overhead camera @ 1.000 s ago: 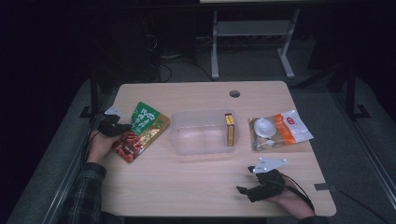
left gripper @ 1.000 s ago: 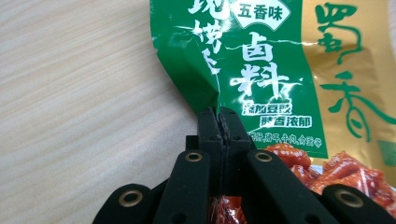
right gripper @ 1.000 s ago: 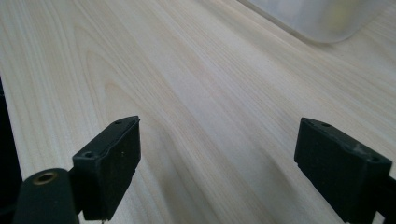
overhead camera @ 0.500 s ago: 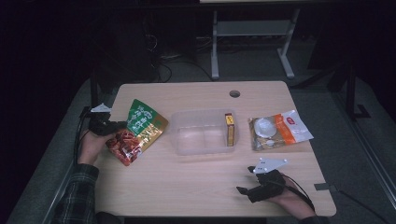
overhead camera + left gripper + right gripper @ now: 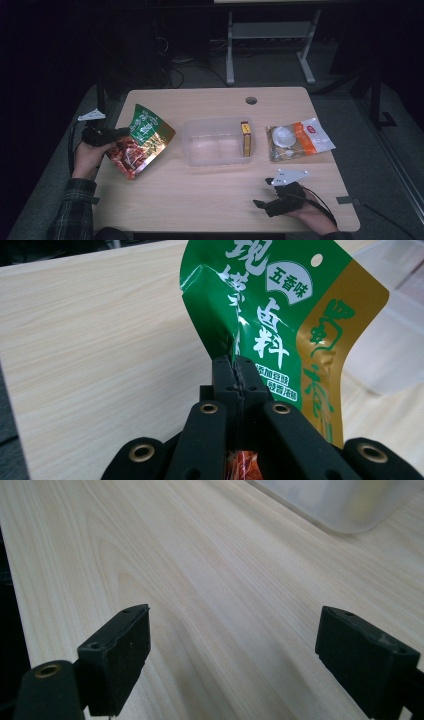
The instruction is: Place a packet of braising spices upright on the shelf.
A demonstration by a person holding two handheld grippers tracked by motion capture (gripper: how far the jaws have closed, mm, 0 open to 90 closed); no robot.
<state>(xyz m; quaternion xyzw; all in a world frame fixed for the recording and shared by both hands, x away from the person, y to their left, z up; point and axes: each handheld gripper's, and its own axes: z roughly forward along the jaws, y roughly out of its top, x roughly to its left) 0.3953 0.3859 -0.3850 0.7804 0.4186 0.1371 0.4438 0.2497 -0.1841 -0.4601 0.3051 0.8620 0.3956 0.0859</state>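
Pinching the green snack bag [image 5: 142,140] by its edge, the left gripper [image 5: 120,134] holds it tilted above the table's [image 5: 200,195] left side, picked up but not yet in the clear box [image 5: 217,142], while the right gripper [image 5: 263,202] rests spread and empty.

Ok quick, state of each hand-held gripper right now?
Left hand-held gripper: shut on the green snack bag, clamped at its edge.
Right hand-held gripper: open, nothing between the jaws, over bare table.
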